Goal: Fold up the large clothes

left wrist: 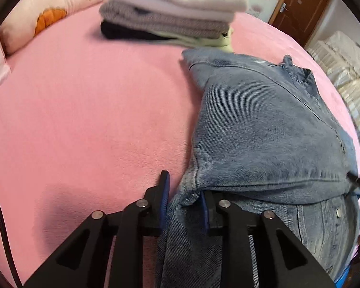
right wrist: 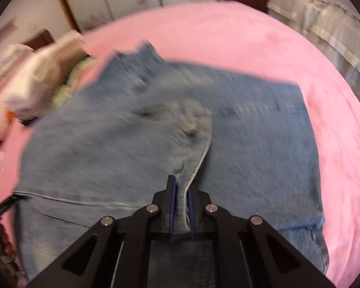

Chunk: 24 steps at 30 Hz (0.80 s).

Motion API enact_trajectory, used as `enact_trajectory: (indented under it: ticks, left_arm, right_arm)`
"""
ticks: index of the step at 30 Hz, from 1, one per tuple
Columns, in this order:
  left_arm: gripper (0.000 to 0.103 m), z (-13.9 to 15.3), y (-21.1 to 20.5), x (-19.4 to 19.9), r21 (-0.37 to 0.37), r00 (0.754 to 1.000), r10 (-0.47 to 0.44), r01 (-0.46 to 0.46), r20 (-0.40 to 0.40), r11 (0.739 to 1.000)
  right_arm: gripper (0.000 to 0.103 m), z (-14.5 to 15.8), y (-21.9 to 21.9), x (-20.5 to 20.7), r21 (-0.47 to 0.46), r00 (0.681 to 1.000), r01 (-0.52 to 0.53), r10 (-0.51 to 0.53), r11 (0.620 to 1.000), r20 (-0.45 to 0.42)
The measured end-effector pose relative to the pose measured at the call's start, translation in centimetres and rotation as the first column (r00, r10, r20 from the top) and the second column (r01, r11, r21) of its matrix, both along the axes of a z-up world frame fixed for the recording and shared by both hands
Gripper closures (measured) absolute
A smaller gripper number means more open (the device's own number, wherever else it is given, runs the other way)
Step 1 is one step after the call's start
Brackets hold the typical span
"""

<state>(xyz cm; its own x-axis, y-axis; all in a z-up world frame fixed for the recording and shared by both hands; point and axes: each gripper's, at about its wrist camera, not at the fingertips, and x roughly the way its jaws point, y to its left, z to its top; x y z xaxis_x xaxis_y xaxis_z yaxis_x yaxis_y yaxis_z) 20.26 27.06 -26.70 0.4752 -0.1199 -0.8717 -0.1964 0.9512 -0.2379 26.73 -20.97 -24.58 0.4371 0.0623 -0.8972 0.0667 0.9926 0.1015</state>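
Observation:
A blue denim jacket [left wrist: 264, 129] lies partly folded on the pink bed [left wrist: 84, 120]. My left gripper [left wrist: 183, 192] sits at the jacket's near left edge with its jaws apart; a denim fold runs between them and the right finger is tucked under the folded layer. In the right wrist view, blurred by motion, the jacket [right wrist: 252, 144] fills the middle. My right gripper [right wrist: 181, 187] is shut on a denim cuff or sleeve end with a metal button [right wrist: 190, 127] just beyond it.
A stack of folded clothes [left wrist: 170, 12], white, grey and dark, stands at the far side of the bed, also seen blurred in the right wrist view [right wrist: 38, 81]. A pink pillow [left wrist: 48, 16] lies far left. A wooden door [left wrist: 300, 7] and a beige sofa [left wrist: 348, 72] stand beyond the bed.

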Motion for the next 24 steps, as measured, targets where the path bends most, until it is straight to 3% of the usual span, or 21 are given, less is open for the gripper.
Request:
enact_trajectory:
  ticks: [3, 5, 7, 9, 12, 15, 17, 20, 24]
  left_arm:
    - [0.072, 0.3, 0.1, 0.1, 0.006, 1.000, -0.025, 0.025, -0.018, 1.000]
    - [0.060, 0.6, 0.0, 0.2, 0.004, 0.993, -0.089, 0.090, -0.071, 0.996]
    - [0.031, 1.4, -0.1, 0.2, -0.020, 0.985, -0.141, 0.140, -0.102, 0.990]
    - [0.025, 3.1, 0.3, -0.1, -0.033, 0.983, -0.164, 0.162, -0.084, 0.986]
    - [0.025, 5.3, 1.4, 1.2, -0.051, 0.986, -0.158, 0.155, -0.059, 0.987]
    - [0.025, 5.7, 2.2, 4.8, -0.049, 0.992, -0.096, 0.092, -0.081, 0.995]
    - [0.025, 5.0, 2.1, 7.7, -0.030, 0.991, -0.092, 0.090, -0.099, 0.996]
    - [0.025, 2.2, 2.0, 12.6, -0.011, 0.977, -0.102, 0.101, -0.186, 0.995]
    - [0.025, 0.1, 2.4, 16.4, -0.122, 0.973, -0.071, 0.045, -0.219, 0.992]
  right_arm:
    - [0.086, 0.1, -1.9, -0.4, 0.105, 0.999, 0.033, -0.032, 0.994, -0.011]
    - [0.080, 0.6, -2.6, -0.4, 0.136, 0.999, 0.034, -0.029, 0.990, -0.037]
    - [0.077, 1.5, -2.9, -0.5, 0.148, 0.999, 0.013, -0.008, 0.989, -0.035]
    - [0.074, 2.5, -2.7, -0.8, 0.145, 1.000, -0.006, 0.009, 0.989, -0.019]
    - [0.072, 4.0, -2.5, -1.0, 0.152, 0.999, -0.036, 0.034, 0.988, 0.019]
    - [0.071, 4.8, -2.0, 0.2, 0.156, 0.998, -0.060, 0.054, 0.986, 0.043]
    - [0.071, 4.6, -1.6, 1.5, 0.127, 0.997, -0.064, 0.059, 0.990, 0.047]
    - [0.071, 3.7, -1.7, 3.7, 0.125, 0.998, -0.063, 0.059, 0.990, 0.036]
    - [0.071, 2.1, -2.9, 6.8, 0.154, 0.999, -0.042, 0.042, 0.987, 0.006]
